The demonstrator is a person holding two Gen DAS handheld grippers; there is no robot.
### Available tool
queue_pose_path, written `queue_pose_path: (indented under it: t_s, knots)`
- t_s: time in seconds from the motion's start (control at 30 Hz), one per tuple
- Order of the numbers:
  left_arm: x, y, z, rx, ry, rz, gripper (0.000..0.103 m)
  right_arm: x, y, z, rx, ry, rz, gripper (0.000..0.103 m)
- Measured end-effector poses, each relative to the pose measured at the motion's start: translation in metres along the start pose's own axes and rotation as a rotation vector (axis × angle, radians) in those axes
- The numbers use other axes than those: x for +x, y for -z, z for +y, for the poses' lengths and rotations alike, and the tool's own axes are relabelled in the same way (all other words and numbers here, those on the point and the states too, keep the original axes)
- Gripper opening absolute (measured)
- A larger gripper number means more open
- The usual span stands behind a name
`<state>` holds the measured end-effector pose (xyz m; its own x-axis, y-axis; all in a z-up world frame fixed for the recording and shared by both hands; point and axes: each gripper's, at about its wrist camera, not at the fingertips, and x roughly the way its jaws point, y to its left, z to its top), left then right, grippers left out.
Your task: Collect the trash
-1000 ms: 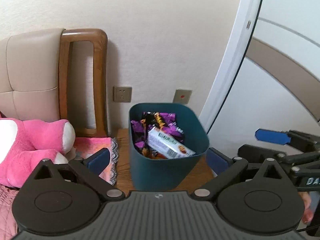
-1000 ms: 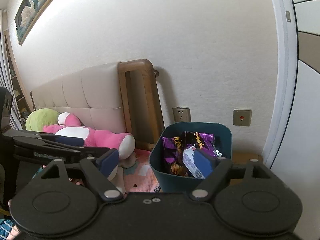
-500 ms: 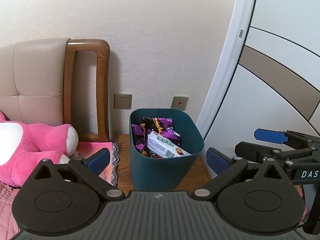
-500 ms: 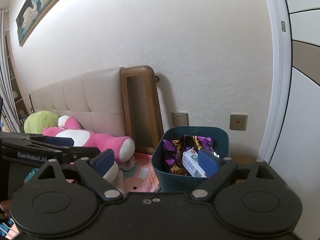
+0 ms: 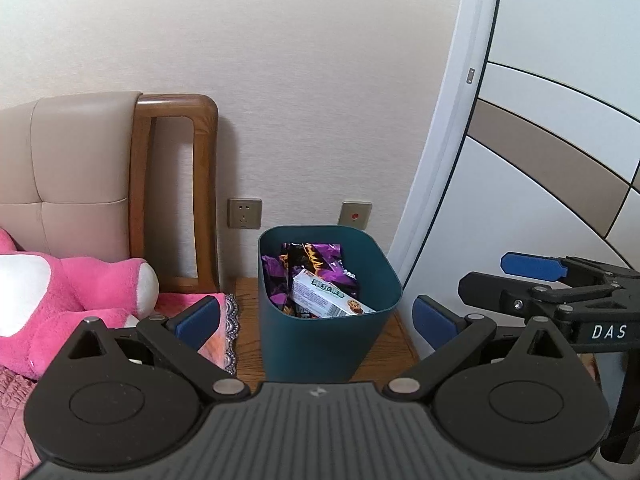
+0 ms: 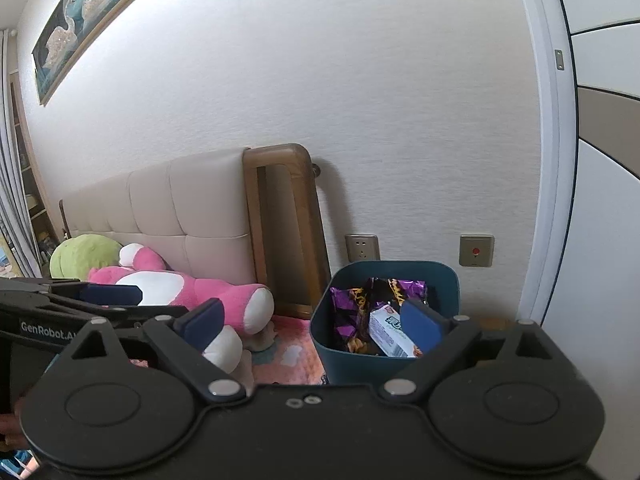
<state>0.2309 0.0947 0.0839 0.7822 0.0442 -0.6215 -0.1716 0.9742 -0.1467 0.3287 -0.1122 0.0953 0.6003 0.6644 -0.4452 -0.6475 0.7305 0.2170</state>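
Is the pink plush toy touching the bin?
Apart. In the left wrist view, the pink plush lies on the bed, and a strip of wooden nightstand shows between the bedding and the teal bin.

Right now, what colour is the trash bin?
Dark teal bin, seen best in the left wrist view.

Both wrist cams look slightly down at the bin (image 5: 328, 312) (image 6: 384, 320) by the wall; left sits nearer, right views it further rightward. Both catch the headboard (image 5: 80, 184) (image 6: 180, 204).
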Motion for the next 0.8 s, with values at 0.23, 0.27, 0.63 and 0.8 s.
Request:
queue_pose_path:
  t_s: [0.23,0.27,0.63,0.8]
  knots:
    - [-0.0031,0.0019,-0.0005,-0.001,0.005,-0.004,0.103,-0.0003,0.0007,0.0038,-0.003,-0.006,-0.005,0.096]
    - [-0.0038,0.002,-0.0005,-0.002,0.006,-0.008,0.103,-0.0002,0.0007,0.004,-0.002,-0.005,-0.003,0.096]
    - [-0.0075,0.005,0.0023,0.001,0.011,-0.023,0.103,-0.0013,-0.0002,0.0028,-0.01,-0.005,-0.002,0.097]
    - [-0.0071,0.0058,0.0031,0.002,0.014,-0.022,0.103,-0.0018,0.0016,0.0041,-0.016,-0.007,-0.003,0.097]
